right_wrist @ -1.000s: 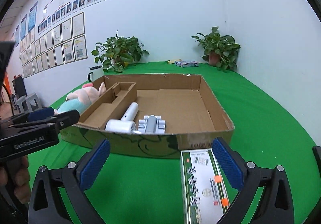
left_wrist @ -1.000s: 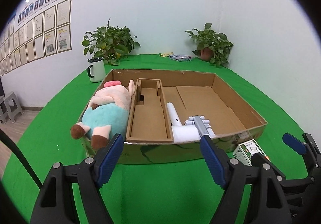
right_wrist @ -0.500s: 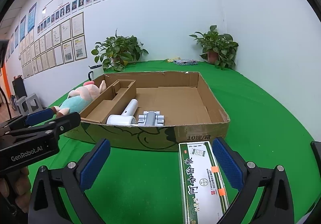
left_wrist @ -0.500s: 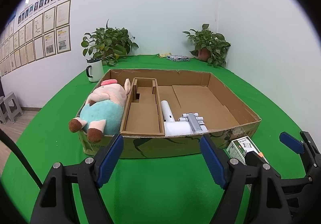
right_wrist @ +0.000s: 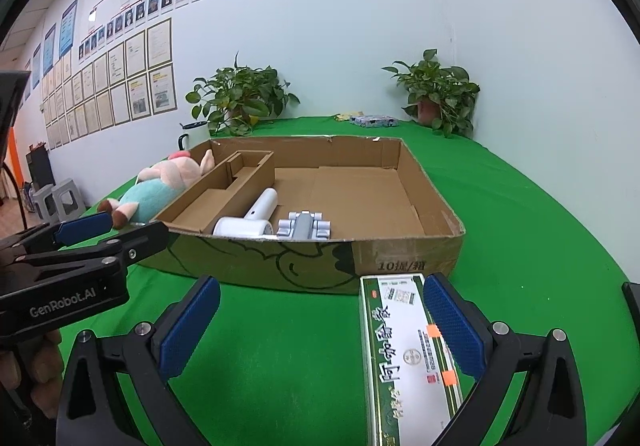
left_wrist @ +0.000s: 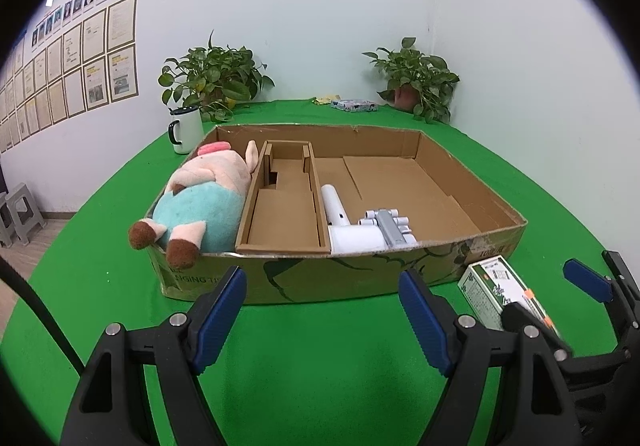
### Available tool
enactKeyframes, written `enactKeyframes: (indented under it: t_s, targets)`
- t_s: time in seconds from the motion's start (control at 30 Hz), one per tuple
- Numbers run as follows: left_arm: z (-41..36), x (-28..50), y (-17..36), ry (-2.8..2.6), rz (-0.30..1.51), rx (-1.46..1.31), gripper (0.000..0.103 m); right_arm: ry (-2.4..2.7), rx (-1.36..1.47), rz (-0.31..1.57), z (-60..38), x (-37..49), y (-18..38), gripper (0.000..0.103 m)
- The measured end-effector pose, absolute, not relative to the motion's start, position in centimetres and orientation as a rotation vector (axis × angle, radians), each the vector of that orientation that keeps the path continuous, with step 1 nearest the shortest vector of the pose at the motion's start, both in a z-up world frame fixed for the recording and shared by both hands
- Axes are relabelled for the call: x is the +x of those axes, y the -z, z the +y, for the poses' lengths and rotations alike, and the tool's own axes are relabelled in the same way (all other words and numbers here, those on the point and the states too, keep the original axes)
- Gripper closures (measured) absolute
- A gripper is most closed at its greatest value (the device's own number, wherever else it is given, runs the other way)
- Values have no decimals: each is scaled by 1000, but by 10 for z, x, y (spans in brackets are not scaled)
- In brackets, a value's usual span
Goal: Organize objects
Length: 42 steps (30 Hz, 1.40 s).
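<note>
1. The left gripper [left_wrist: 322, 304] fills the bottom of the left wrist view, its blue-padded fingers spread wide over bare green table [left_wrist: 312, 374], with nothing between them.
2. The right gripper [right_wrist: 320, 316] sits at the bottom of the right wrist view, also wide open. It grips nothing.
3. A green and white carton [right_wrist: 404, 358] lies flat on the table at lower right of the right wrist view, between the right gripper's fingers and just beside the right-hand pad; whether that pad touches it cannot be told. The carton's far end lies just in front of the box's front wall.
4. The open cardboard box [left_wrist: 472, 246] takes up the centre of the left wrist view.
5. A plush pig [left_wrist: 200, 202] lies in the box's left section, its feet hanging over the front corner.
6. A cardboard insert [left_wrist: 284, 198] sits right of the pig.
7. A white handheld device [left_wrist: 348, 226] lies just right of the insert, with a grey and white toy car [left_wrist: 386, 224] beside it near the front wall.
8. A white mug [left_wrist: 186, 128] stands behind the box at upper left.
</note>
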<state>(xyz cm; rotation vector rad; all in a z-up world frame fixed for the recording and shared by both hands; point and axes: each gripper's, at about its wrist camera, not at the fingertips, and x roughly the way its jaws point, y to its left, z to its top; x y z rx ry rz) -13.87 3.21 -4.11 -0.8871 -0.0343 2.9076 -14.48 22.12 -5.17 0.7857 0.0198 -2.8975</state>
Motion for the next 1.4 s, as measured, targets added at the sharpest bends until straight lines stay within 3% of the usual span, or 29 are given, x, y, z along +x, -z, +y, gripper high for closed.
enactKeyframes:
  t_s: [0.37,0.47,0.53,0.63,0.7,0.77,0.8,1.17,1.3,1.4]
  targets:
    - [27,-138,86,-2784,-77,-1070,25,2832,1156,-124,301,-133,103,2]
    - [29,-139,87,-2756,-83,-1078,25,2771,1217,-41,289,-136,117,16]
    - [27,-139,87,-2726,-119,-1079,25,2710,1237,-32,277,-138,124,33]
    - [17,-139,87,-2667,-219,-1083,25,2620,1203,-51,254,-131,126,37]
    - [9,-140,89,-2631,-285,-1099,25,2550,1160,-41,235,-125,125,36]
    - [3,-141,92,-2583,-329,-1122,25,2516,1103,11,213,-116,123,18]
    - [3,-142,94,-2560,-336,-1141,25,2509,1082,15,208,-114,122,1]
    - [29,-142,122,-2296,-453,-1231,26,2508,1074,135,180,-112,128,2]
    - [34,-139,126,-2287,-427,-1227,27,2501,1064,146,178,-107,124,13]
    - [32,-138,127,-2276,-456,-1219,27,2522,1090,245,167,-104,127,31]
